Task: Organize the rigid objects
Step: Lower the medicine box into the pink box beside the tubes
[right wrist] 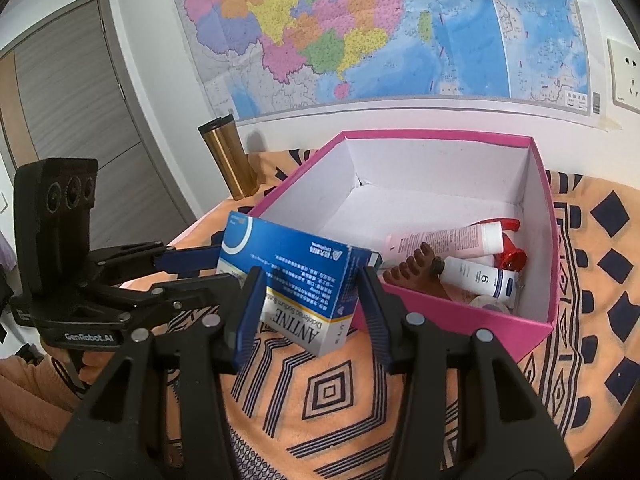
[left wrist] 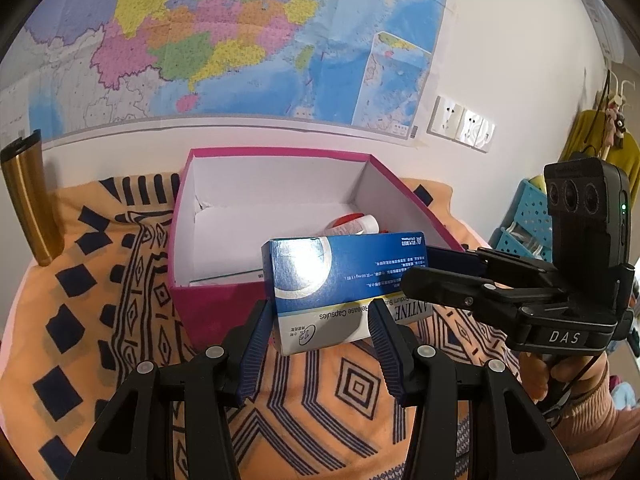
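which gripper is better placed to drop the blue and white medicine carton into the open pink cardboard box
Right, probably: both grippers clamp the medicine carton, but the right gripper sits closer to the pink box opening than the left gripper.

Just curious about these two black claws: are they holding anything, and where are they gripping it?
Both grip the blue medicine box, lifted in front of the pink box. The left claw and the right claw each pinch it across opposite ends.
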`<state>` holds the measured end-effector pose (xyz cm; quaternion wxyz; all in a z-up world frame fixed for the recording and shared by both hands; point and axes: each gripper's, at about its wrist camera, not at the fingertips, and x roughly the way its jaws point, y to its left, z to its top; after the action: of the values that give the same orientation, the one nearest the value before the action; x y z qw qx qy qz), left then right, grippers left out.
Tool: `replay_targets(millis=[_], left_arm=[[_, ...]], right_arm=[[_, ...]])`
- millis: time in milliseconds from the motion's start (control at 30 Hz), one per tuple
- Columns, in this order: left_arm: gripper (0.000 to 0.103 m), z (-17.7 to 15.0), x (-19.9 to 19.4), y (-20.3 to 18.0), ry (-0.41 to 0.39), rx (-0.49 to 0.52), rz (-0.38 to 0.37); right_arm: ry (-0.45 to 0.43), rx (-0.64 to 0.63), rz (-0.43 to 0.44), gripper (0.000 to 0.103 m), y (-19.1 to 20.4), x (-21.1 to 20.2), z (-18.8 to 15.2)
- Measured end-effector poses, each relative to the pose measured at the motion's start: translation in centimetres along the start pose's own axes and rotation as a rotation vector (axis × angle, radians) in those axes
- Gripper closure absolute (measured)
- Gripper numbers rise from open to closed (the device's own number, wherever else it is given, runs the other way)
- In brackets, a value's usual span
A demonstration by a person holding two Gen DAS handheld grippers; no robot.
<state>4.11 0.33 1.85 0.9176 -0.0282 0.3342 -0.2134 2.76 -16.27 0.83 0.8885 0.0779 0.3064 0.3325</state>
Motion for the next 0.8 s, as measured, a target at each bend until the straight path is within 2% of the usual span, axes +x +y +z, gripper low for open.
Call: replay_targets(millis=[800], left_arm=[[0.053, 1.2, 0.4, 0.7, -0.018, -0.013, 0.013]], right_arm=[[-0.007, 0.0, -0.001, 0.052, -0.1, 0.5, 1.2]])
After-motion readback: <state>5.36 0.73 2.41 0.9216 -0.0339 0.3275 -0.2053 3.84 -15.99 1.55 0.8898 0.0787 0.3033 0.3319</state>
